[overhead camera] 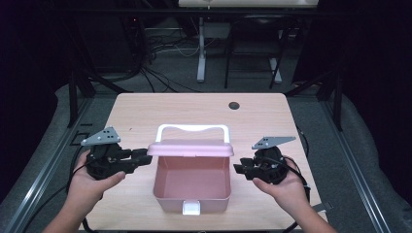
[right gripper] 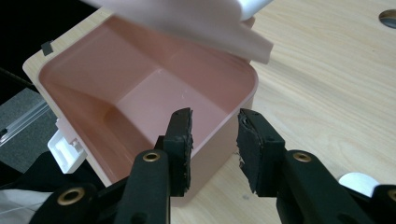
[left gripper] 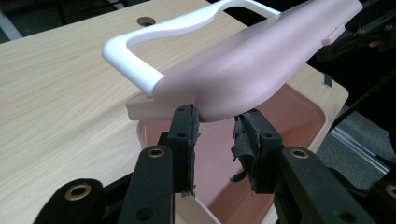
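Note:
A pink plastic box (overhead camera: 192, 201) stands on the table, its inside bare. Its pink lid (overhead camera: 189, 149) with a white handle (overhead camera: 193, 128) is tilted up, partly raised over the box. My left gripper (overhead camera: 144, 158) is at the lid's left end. In the left gripper view the lid (left gripper: 243, 70) lies over the tips of my left gripper (left gripper: 217, 116), whose jaws stand apart. My right gripper (overhead camera: 239, 169) is at the box's right side. In the right gripper view my right gripper (right gripper: 215, 116) is open astride the box's wall (right gripper: 223, 135), pads off it.
A white latch (overhead camera: 191, 208) hangs on the box's front wall. The wooden table (overhead camera: 145, 111) has a round cable hole (overhead camera: 234, 105) at the back right. Dark floor, cables and desk legs lie beyond the table.

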Demonstrator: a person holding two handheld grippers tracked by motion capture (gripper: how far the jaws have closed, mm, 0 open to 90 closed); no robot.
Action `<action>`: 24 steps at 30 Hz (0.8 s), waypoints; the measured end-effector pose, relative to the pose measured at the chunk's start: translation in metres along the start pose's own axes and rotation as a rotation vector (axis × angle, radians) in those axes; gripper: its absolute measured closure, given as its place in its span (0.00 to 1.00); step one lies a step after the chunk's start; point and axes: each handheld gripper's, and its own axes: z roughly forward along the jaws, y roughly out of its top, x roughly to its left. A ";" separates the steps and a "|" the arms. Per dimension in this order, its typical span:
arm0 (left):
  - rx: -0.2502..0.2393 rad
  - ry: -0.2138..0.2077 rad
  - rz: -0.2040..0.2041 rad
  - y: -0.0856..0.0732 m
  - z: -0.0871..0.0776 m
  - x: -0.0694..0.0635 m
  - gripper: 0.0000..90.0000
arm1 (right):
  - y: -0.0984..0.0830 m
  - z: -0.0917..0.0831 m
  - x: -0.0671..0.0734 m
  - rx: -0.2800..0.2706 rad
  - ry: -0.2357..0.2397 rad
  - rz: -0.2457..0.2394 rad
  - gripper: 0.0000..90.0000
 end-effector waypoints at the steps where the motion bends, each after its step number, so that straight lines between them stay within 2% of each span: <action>1: 0.000 0.000 0.000 0.001 0.000 0.000 0.76 | -0.001 0.001 0.000 0.003 0.000 -0.001 0.73; 8: -0.013 0.007 -0.009 0.006 0.001 0.004 0.78 | -0.005 0.009 0.003 0.019 0.004 -0.006 0.72; 15: -0.020 0.046 0.009 0.011 0.004 0.005 0.79 | -0.010 0.017 0.004 0.039 0.006 -0.012 0.71; 24: -0.026 0.049 -0.005 0.015 0.010 0.012 0.81 | -0.016 0.025 0.006 0.047 0.015 -0.009 0.70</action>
